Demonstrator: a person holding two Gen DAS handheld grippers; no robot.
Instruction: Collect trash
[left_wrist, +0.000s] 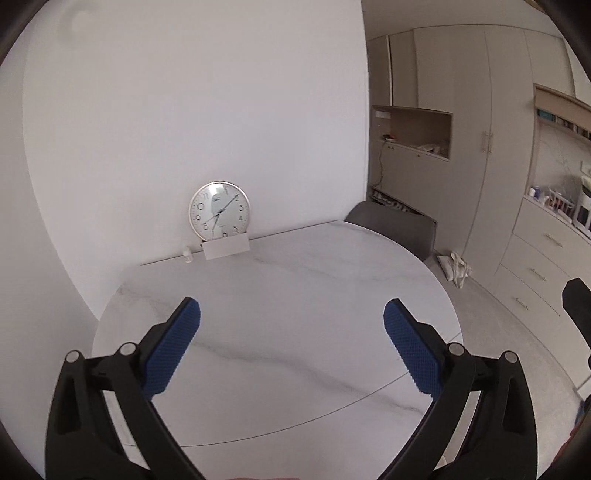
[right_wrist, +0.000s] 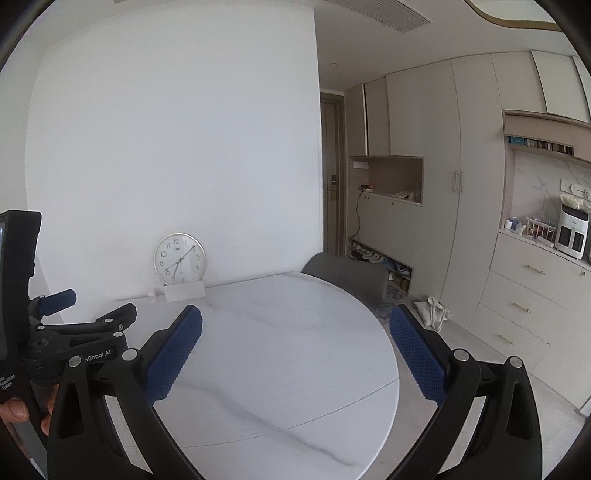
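Both my claws gape wide over worktop (left_wrist: 295, 295): left claw (left_wrist: 291, 345), right claw (right_wrist: 295, 349); only right view shows left claw whole.

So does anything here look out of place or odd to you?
Yes: a wall clock stands on the marble table, leaning on the wall behind a white card instead of hanging. A pale bag lies slumped on the floor by the cabinets. Nothing looks spilled or broken.

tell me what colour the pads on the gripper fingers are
Blue, with a fine textured grid, on black arms. The left gripper's pads show it best in the left wrist view.
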